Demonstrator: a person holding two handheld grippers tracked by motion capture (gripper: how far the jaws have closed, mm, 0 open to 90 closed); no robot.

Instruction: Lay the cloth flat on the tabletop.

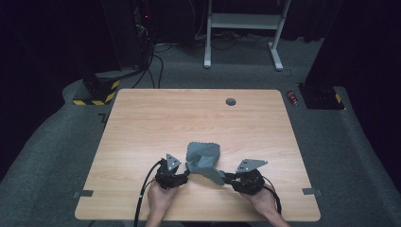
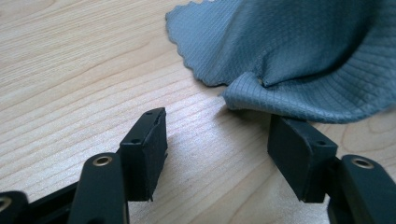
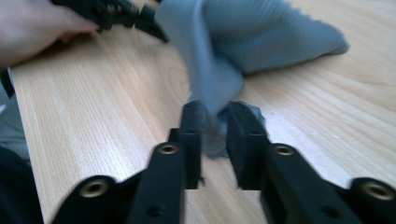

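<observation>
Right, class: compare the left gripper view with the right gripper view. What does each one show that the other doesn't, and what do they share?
Left gripper view alone: the left gripper with its jaws wide apart and nothing between them, just short of a folded corner of the grey cloth.

Right gripper view alone: the right gripper pinching a bunched part of the cloth, plus a hand with the other gripper beyond.

Both: the grey cloth and the wooden table.

Cloth point(image 1: 204, 158) on the worktop point(image 1: 142, 123), toward the near edge, about midway across. Left gripper point(image 1: 185, 172) just left of the cloth's near end; right gripper point(image 1: 226, 178) just right of it, at its near corner. Grommet hole point(image 1: 231, 101) far behind, near the back edge.
</observation>
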